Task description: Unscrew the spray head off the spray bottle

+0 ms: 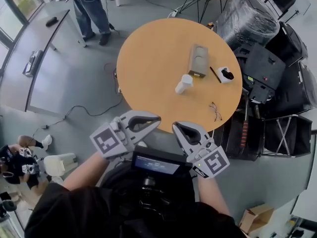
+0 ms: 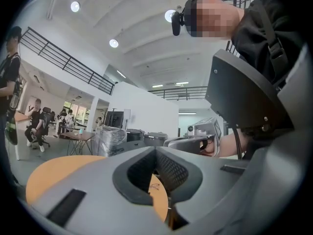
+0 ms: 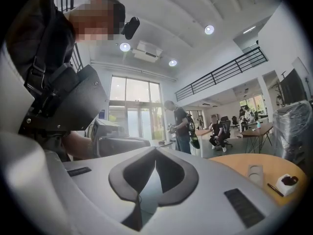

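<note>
A small white bottle [image 1: 183,84] stands near the middle of the round orange table [image 1: 143,58], and shows again at the right of the right gripper view [image 3: 254,173]. Both grippers hang in front of my body, short of the table's near edge and well apart from the bottle. My left gripper [image 1: 157,119] and right gripper [image 1: 175,127] point at each other, tips close together. The left gripper's jaws [image 2: 156,152] are shut with nothing between them. The right gripper's jaws [image 3: 156,154] are also shut and empty.
On the table lie a tan box [image 1: 198,60], a dark pen [image 1: 215,74], a white-and-black small object [image 1: 226,74] and a pair of glasses [image 1: 215,111]. Black cases and wrapped gear [image 1: 267,68] crowd the table's right side. A person [image 1: 91,9] stands beyond the table.
</note>
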### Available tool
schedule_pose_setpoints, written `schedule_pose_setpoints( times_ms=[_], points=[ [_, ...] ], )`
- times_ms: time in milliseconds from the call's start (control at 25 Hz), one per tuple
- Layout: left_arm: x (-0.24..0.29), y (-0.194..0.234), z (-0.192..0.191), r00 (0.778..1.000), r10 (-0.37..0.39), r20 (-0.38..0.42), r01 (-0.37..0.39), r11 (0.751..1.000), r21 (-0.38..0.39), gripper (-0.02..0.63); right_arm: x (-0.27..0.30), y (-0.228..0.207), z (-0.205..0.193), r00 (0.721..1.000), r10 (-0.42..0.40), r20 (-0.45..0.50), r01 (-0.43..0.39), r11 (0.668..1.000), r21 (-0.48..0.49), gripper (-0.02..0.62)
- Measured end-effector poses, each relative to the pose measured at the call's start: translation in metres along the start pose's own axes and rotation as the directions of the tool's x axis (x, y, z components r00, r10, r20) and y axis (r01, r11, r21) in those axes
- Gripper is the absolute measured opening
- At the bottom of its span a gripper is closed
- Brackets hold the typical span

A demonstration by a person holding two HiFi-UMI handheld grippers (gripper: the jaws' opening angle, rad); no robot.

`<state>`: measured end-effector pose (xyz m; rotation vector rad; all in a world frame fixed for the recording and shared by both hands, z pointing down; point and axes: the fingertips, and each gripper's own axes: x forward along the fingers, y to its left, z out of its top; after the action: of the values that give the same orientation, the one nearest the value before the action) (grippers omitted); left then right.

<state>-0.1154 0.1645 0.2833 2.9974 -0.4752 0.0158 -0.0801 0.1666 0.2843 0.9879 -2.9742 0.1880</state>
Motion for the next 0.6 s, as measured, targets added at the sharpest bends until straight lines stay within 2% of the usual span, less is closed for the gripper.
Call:
schedule_pose_setpoints(
  times_ms=[320,600],
  points=[
    [0.027,0.028,-0.022,0.999,-0.034,-0.008,0.034,0.999,-0.004,0.013,0.003,-0.044,-0.014,0.997,-0.083,-0.005,0.083,0.997,-0.003,0.006],
    [0.085,0.073,-0.041,0.999,-0.024,-0.022,0.023,0.999,-0.024,0.006,0.004,-0.111,-0.023,0.995,-0.097,-0.005,0.097,0.995,0.007,0.006]
  ],
)
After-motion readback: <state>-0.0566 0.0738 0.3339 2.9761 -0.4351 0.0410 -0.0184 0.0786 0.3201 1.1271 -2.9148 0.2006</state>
